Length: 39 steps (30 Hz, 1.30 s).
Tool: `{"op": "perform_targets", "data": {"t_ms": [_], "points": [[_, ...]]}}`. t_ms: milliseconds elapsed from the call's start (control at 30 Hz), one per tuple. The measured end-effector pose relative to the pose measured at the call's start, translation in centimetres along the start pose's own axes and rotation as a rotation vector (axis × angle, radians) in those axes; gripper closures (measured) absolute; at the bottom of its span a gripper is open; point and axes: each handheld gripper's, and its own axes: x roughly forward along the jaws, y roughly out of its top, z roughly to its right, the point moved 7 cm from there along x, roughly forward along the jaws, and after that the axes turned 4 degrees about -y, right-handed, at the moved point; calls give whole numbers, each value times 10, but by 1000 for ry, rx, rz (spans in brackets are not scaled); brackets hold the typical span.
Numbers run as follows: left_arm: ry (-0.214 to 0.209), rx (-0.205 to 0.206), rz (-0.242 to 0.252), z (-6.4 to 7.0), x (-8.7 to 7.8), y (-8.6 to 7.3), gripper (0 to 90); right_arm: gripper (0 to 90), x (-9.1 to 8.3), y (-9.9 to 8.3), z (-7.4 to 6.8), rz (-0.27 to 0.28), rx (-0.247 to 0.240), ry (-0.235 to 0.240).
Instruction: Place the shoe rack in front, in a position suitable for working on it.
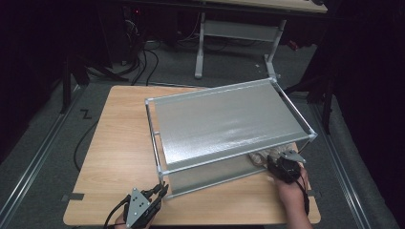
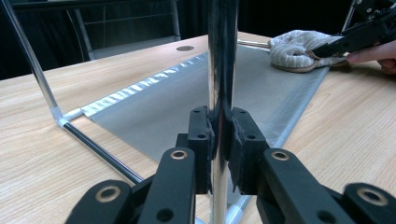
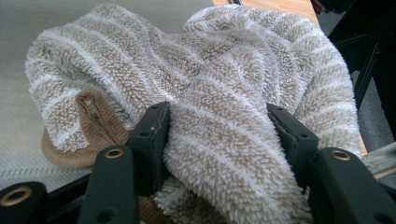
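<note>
Two tongs at work: left tongs [image 2: 218, 149] clamp the shiny metal rack post [image 2: 219, 70] — right tongs [image 3: 217, 135], half-open, hold the fluffy striped beige sock [image 3: 224, 93] on the lower shelf; next, lift it out.

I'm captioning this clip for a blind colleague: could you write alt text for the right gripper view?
The right tongs straddle a fold of a fluffy beige-and-white striped towel, one black jaw on each side of it. The towel lies bunched on a grey shelf panel, a brown hem showing at its lower left.
</note>
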Motion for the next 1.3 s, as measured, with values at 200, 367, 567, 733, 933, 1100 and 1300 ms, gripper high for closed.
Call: {"op": "perform_targets", "data": {"t_ms": [200,367,567,733,933,1100,1300], "points": [[16,-2,-8,-1,-1,0,799,466,-2,1,-7,-14,0,-11],[15,30,-8,-2,-1,0,792,469,-5,2,-23,-13,-22,6],[13,14,-3,-2,-1,0,794,469,-10,4,-49,-2,-67,61],[12,9,0,-2,-1,0,796,469,-17,7,-83,3,-99,137],[9,2,3,-2,-1,0,797,469,-27,10,-125,11,-157,221],[10,-5,4,-1,-1,0,797,471,-37,13,-162,37,-225,286],[9,-7,7,-1,-1,0,797,475,-53,13,-208,66,-287,373]]}}
